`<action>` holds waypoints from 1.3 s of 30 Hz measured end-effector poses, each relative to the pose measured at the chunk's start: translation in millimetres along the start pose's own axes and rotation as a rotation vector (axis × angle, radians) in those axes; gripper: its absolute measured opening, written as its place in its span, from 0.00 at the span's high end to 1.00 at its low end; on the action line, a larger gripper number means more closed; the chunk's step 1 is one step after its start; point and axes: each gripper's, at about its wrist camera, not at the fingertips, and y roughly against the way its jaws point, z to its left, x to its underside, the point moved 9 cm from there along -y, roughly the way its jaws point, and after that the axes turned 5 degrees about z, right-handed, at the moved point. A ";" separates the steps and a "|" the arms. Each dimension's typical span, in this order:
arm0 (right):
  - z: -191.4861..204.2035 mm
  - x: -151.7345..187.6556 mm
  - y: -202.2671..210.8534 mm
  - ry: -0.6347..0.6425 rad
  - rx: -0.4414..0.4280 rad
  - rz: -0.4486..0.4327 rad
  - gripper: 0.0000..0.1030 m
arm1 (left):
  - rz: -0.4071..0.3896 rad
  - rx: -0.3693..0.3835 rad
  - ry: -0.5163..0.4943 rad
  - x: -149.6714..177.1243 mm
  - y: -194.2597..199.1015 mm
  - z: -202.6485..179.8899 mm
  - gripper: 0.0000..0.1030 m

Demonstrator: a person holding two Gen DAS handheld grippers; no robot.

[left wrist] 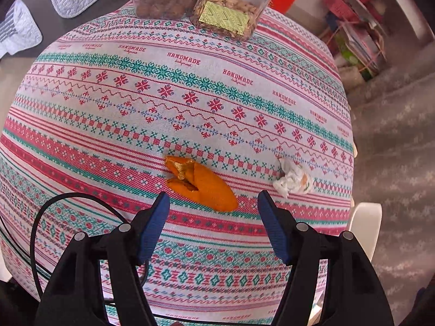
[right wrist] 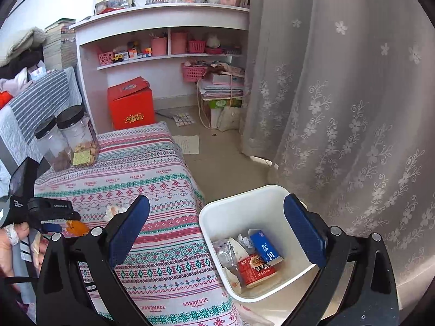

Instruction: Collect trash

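An orange peel [left wrist: 201, 182] lies on the patterned tablecloth [left wrist: 163, 95], just ahead of my open, empty left gripper [left wrist: 213, 199]. A crumpled white tissue [left wrist: 292, 178] lies to the peel's right near the table edge. In the right wrist view my right gripper [right wrist: 216, 206] is open and empty, held above the white trash bin [right wrist: 217, 209] beside the table. The bin holds a red packet [right wrist: 257, 270], a blue carton [right wrist: 265, 247] and crumpled wrappers. The left gripper [right wrist: 58, 224], the peel [right wrist: 78, 226] and the tissue [right wrist: 114, 210] show at the left of that view.
Two clear jars of nuts [left wrist: 190, 2] stand at the table's far edge; they also show in the right wrist view [right wrist: 69, 138]. A red box [right wrist: 130, 106] and white shelves [right wrist: 163, 40] stand behind. A lace curtain [right wrist: 339, 108] hangs right of the bin. A black cable [left wrist: 40, 217] trails over the cloth.
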 end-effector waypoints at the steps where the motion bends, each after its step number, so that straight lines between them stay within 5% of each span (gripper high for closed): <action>1: 2.7 0.9 -3.8 0.009 0.003 0.009 0.08 | -0.007 -0.008 0.014 -0.7 -4.2 -2.0 0.37; 9: 27.0 1.1 -33.5 0.069 0.011 0.049 0.08 | -0.011 -0.074 0.066 -6.7 -29.0 7.6 0.61; 16: 72.3 5.2 -67.8 0.198 -0.060 0.073 0.08 | -0.012 0.054 -0.020 -4.7 -11.3 24.6 0.84; 27: 171.5 13.5 -103.5 0.496 -0.215 0.110 0.08 | -0.184 0.165 -0.191 22.7 104.4 86.9 0.85; 31: 199.8 27.3 -127.3 0.545 -0.243 0.170 0.09 | -0.204 0.224 -0.216 31.8 113.0 90.1 0.85; 35: 211.4 37.3 -152.4 0.524 -0.241 0.236 0.10 | -0.251 0.200 -0.286 29.8 121.7 80.8 0.85; 38: 215.1 46.9 -169.2 0.506 -0.233 0.288 0.22 | -0.240 0.226 -0.275 27.9 123.5 85.2 0.85; 39: 216.5 51.6 -174.2 0.502 -0.233 0.315 0.35 | -0.241 0.225 -0.275 25.9 123.3 86.5 0.85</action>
